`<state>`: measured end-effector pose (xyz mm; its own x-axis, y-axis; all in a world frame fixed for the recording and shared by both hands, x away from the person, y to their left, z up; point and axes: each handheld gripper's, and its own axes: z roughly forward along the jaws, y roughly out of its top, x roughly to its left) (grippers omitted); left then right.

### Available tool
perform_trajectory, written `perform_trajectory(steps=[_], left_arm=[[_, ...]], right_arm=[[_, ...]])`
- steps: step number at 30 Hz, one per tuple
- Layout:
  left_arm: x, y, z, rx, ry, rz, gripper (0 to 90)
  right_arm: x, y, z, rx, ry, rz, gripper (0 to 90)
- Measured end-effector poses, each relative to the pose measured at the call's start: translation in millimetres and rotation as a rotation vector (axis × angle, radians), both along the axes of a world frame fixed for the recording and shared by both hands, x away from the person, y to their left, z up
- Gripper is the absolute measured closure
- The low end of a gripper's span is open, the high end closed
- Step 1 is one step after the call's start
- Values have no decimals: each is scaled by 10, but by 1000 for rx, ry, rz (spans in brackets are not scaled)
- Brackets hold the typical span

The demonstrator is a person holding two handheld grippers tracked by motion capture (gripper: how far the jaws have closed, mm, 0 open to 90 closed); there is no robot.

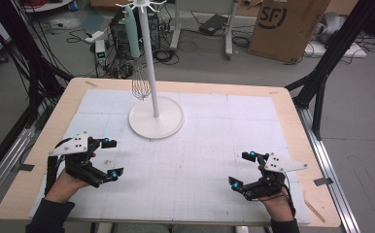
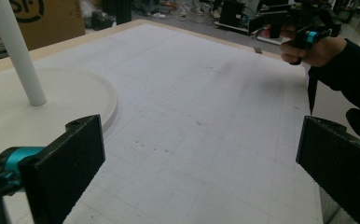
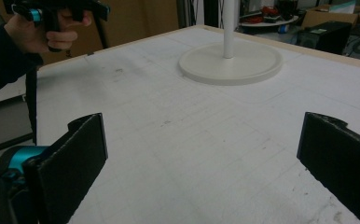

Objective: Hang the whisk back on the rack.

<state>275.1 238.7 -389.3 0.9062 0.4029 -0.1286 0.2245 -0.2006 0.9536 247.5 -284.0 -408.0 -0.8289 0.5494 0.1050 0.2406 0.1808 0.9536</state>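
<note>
On the white gridded mat, both grippers sit low and near the person's edge, well apart from each other: left gripper at left, right gripper at right, each w/ jaws spread wide and nothing between them. Left gripper view and right gripper view confirm: bare mat between the black jaws, no contact w/ anything. Thing nearest the work is a whisk, pale green handle up, wire head down, hanging from a hook at the top of a white stand that sits toward the far-centre of the mat; round base flat on the mat, pole upright. Whisk is well apart from both grippers. Judged step: start/ready pose, approach not begun. Next move prob. calls for one gripper, left looks closer, to reach fwd and up to the handle, close on it, then lift it clear of the hook w/o tipping the stand; other gripper could steady the base. Writing: cardboard box on floor beyond the table reads "SF". Small green display on a device by the cables, digits too small to read.
</note>
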Motion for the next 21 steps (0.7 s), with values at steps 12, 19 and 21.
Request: perform_trajectory(steps=[12, 19, 21], left_arm=[[-58, 33, -108, -36, 4, 8, 17], [-69, 29, -169, -36, 9, 9, 17], [-70, 37, -177, -41, 10, 12, 17]], right_arm=[[-25, -7, -6, 1, 1, -5, 5], [-32, -16, -9, -1, 8, -8, 4], [-35, -15, -9, -2, 9, -9, 5]])
